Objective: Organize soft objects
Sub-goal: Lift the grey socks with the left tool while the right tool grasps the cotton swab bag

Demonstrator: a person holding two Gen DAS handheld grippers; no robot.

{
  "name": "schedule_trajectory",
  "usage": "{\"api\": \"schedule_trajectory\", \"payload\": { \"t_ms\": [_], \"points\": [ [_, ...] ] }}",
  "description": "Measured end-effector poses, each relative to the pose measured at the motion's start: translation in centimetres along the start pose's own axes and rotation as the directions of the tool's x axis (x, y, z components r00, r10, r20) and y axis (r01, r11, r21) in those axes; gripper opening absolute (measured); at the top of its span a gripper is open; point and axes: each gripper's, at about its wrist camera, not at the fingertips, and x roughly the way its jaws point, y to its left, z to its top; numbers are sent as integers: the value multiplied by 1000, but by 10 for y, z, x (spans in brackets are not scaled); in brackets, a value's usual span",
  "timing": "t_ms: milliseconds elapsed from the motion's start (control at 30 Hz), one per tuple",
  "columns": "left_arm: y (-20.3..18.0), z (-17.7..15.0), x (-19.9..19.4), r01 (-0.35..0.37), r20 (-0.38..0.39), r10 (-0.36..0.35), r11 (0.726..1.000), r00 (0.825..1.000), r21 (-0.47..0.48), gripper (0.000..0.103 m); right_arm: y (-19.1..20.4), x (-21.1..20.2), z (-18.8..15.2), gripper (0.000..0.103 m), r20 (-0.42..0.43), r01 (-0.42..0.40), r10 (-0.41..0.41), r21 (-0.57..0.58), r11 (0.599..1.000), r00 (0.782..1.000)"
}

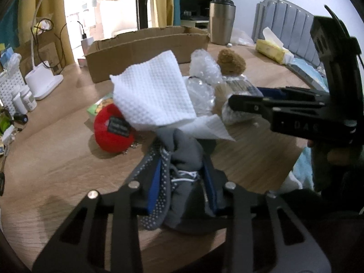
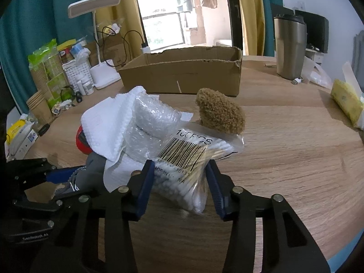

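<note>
On the wooden bench [image 2: 284,154] a small heap of soft things lies in front of an open cardboard box [image 2: 182,72], and both tools are working at its near edge. The left gripper [image 1: 182,170] has its fingers clenched on a grey sock [image 1: 182,150] with white grip dots, the fabric bunched between the blue pads; a white waffle-weave cloth [image 1: 154,95] rests partly on top of the sock and against a wad of bubble wrap [image 1: 202,68]. The right gripper [image 2: 179,175] has its fingers set either side of a clear bag of cotton swabs [image 2: 182,166] bearing a barcode label; the pads appear to touch the plastic, though whether they are squeezing firmly cannot be told. A brown plush toy [image 2: 220,113] sits on the far end of that bag, and a red plush ball [image 1: 112,132] lies beside the cloth. The box is probably where these things are meant to go, so the step in hand looks like lifting the sock and the swab bag clear of the heap. To do it well, the sock should be drawn out low and slowly so the cloth slides off rather than being dragged along. The slippery bag wants a grip nearer its middle, since held by one end it may sag or slip. Raising it gently would let the plush toy roll off onto the bench rather than tumble away.
</note>
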Motion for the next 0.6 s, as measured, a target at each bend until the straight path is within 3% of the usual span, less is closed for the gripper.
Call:
{"api": "schedule_trajectory", "payload": {
  "t_ms": [300,600],
  "points": [
    [8,6,-16,62,43,-60,997,997,-41,33,-3,-19,6,45,44,-9,9,4,1000,999],
    [10,13,-44,57,105,-53,998,993,-37,33,2,-45,17,45,103,-27,29,-15,1000,994]
  ]
}}
